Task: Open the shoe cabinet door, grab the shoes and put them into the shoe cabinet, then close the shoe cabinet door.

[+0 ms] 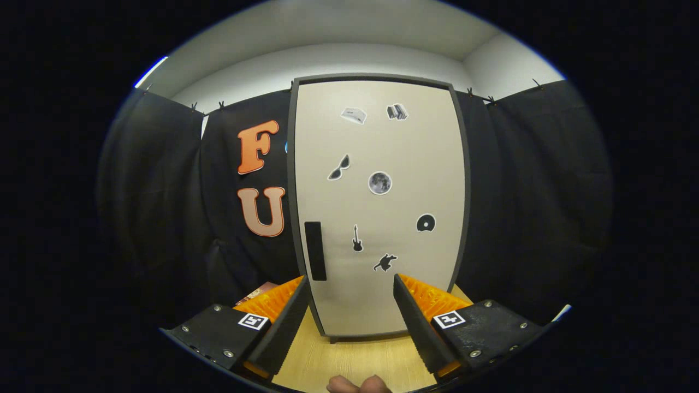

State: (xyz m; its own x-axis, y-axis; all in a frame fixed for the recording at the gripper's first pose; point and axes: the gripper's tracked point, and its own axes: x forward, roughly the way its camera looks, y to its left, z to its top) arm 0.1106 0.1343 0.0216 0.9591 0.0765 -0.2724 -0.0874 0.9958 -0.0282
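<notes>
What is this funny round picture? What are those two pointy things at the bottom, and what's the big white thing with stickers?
The picture comes from a little camera riding on a claw that a person holds in one hand. The lens bends everything, so the picture looks round. The two pointy things are the claw's fingers, seen from behind. They are spread apart and hold nothing. The big pale thing just ahead of them is a shoe cabinet standing on a wooden table. Its door is shut and has small stickers on it, like a guitar and a moon. The dark bar near the door's edge is the handle. Below the fingers you can glimpse a bit of the person's hand.
</notes>
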